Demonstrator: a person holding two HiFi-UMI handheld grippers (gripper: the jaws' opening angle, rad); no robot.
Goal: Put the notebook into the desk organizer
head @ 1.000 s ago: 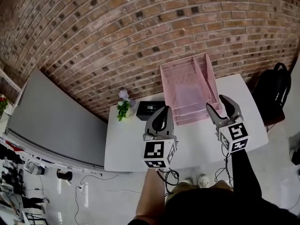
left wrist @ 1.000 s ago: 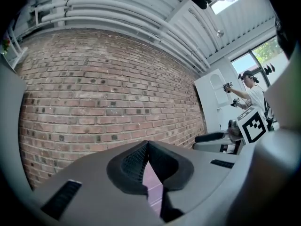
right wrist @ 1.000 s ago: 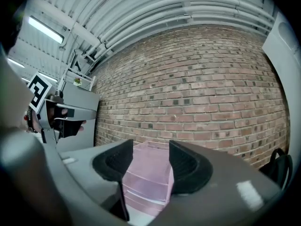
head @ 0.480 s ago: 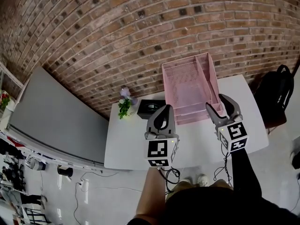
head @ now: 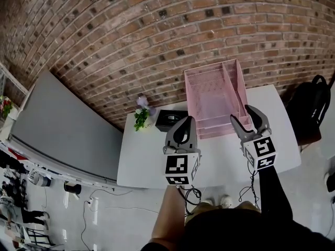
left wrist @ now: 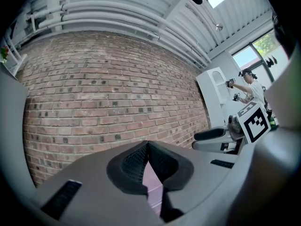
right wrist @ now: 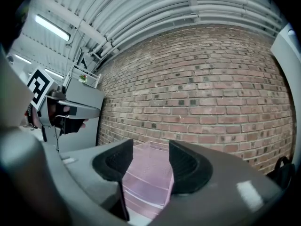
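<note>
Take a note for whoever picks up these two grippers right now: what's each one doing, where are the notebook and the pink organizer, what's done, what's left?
Left hand-held gripper: jaws shut, nothing in them.
Right hand-held gripper: jaws apart, empty, facing the pink mesh desk organizer.
Black flat notebook: lying on the white table, just left of the organizer, untouched.
Done: nothing yet.
Left: grasp the notebook, carry it over, set it in the organizer.

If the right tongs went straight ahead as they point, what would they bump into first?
Most likely the organizer: it sits straight ahead, framed by the open right tongs. Depth is hard to judge.
</note>
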